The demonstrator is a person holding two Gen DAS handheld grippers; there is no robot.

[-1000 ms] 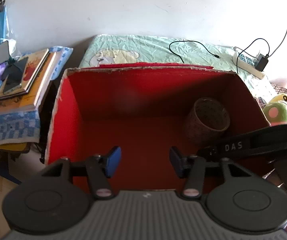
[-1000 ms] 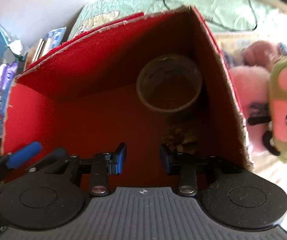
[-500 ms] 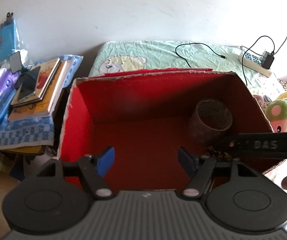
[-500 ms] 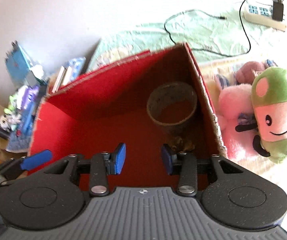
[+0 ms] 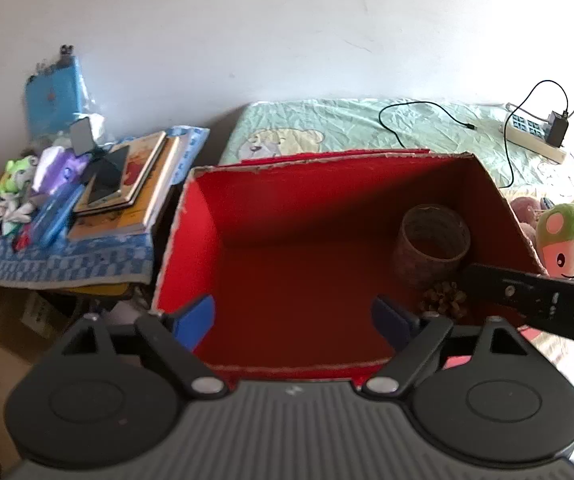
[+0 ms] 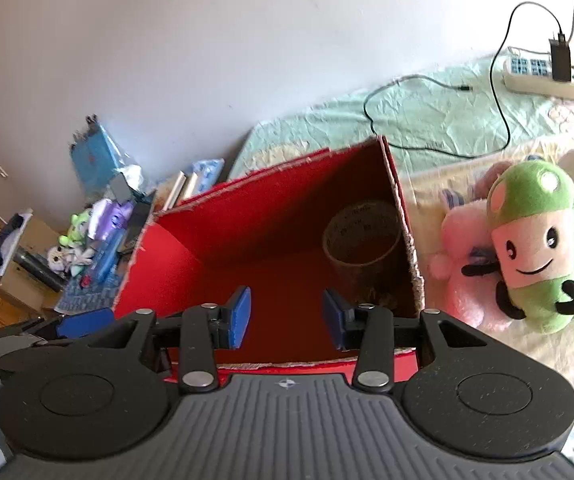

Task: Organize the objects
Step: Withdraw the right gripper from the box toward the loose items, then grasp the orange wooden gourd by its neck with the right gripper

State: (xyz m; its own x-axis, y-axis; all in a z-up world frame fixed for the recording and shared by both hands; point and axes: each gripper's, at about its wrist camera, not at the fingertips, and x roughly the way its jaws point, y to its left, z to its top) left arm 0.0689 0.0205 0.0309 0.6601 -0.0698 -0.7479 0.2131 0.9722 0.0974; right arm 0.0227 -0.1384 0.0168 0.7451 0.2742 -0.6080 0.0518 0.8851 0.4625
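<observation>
An open red cardboard box [image 5: 191, 248] [image 6: 159, 268] stands on the bed. Inside, at its right end, a brown tape roll [image 5: 431, 240] [image 6: 361, 240] stands upright with a pine cone [image 5: 443, 304] [image 6: 379, 300] in front of it. My left gripper [image 5: 293, 320] hovers above the box's near rim, open wide and empty. My right gripper [image 6: 287, 318] is open and empty too, above the near right part of the box; its black body [image 5: 547, 308] crosses the left wrist view. A green mushroom plush [image 6: 535, 248] [image 5: 567, 236] and a pink plush [image 6: 463, 256] lie right of the box.
Left of the box, a side table [image 5: 67, 260] with a blue checked cloth carries books, a phone and small toys. Behind the box, a power strip [image 6: 539, 76] with a charger and a black cable [image 6: 427, 80] lies on the green sheet. A white wall stands behind.
Both grippers have pulled up and back from the box, so more of the room shows. The left jaws have spread much wider; the right jaws have widened a little.
</observation>
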